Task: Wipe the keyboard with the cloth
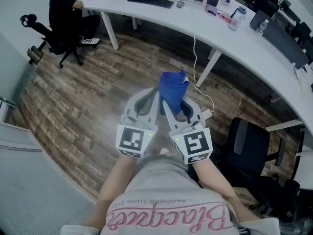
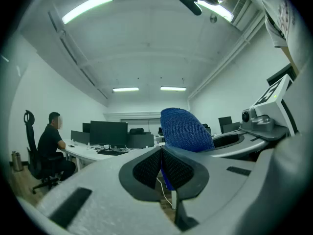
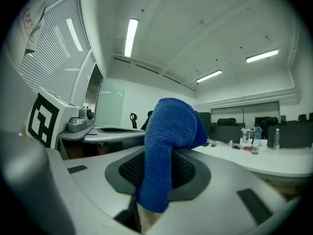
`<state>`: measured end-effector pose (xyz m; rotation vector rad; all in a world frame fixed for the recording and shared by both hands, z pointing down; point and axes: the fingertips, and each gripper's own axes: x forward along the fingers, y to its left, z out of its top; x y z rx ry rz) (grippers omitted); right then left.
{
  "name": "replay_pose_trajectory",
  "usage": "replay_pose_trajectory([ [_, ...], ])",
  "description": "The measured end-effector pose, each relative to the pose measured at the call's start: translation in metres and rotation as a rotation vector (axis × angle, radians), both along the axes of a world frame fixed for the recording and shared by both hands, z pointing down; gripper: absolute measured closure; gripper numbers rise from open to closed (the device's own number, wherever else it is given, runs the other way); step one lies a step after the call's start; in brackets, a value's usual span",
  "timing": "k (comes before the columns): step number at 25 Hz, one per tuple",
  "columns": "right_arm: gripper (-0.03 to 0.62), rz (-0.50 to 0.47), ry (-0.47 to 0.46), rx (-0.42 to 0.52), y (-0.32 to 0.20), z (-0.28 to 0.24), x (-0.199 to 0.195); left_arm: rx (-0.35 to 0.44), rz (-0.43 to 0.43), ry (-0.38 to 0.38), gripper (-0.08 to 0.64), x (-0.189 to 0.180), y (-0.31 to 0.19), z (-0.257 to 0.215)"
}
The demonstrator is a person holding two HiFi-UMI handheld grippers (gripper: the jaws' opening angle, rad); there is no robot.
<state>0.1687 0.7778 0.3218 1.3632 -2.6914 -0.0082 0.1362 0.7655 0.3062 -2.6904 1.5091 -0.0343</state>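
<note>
A black keyboard (image 1: 150,1) lies on the long white desk (image 1: 254,48) far ahead, below a monitor; it shows small as the keyboard (image 2: 110,152) in the left gripper view. The blue cloth (image 1: 173,88) stands bunched up out of my right gripper (image 1: 176,104), whose jaws are shut on it; the cloth (image 3: 164,146) drapes over the pads. My left gripper (image 1: 150,96) is held close beside it, jaws shut together, with the cloth (image 2: 186,131) rising just behind its right jaw. Both grippers hang over the wooden floor, well short of the desk.
A person (image 1: 66,13) sits on an office chair at the desk's left end. A black chair (image 1: 249,151) stands close on my right. A white cable (image 1: 195,58) hangs from the desk. Bottles (image 1: 234,18) and small items stand on the desk.
</note>
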Motion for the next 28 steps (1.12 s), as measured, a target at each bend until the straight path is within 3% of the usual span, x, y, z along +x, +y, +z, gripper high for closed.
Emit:
replay_pose_trajectory([
  [5,0.492,0.0,-0.001,0.005,-0.001,-0.001,0.003,0.032,0.002,-0.02,0.554,0.001,-0.002,-0.002],
  [28,0.495,-0.026,-0.017,-0.006,0.0,0.004,0.029,0.039,-0.042,-0.019,0.554,0.022,-0.005,-0.002],
])
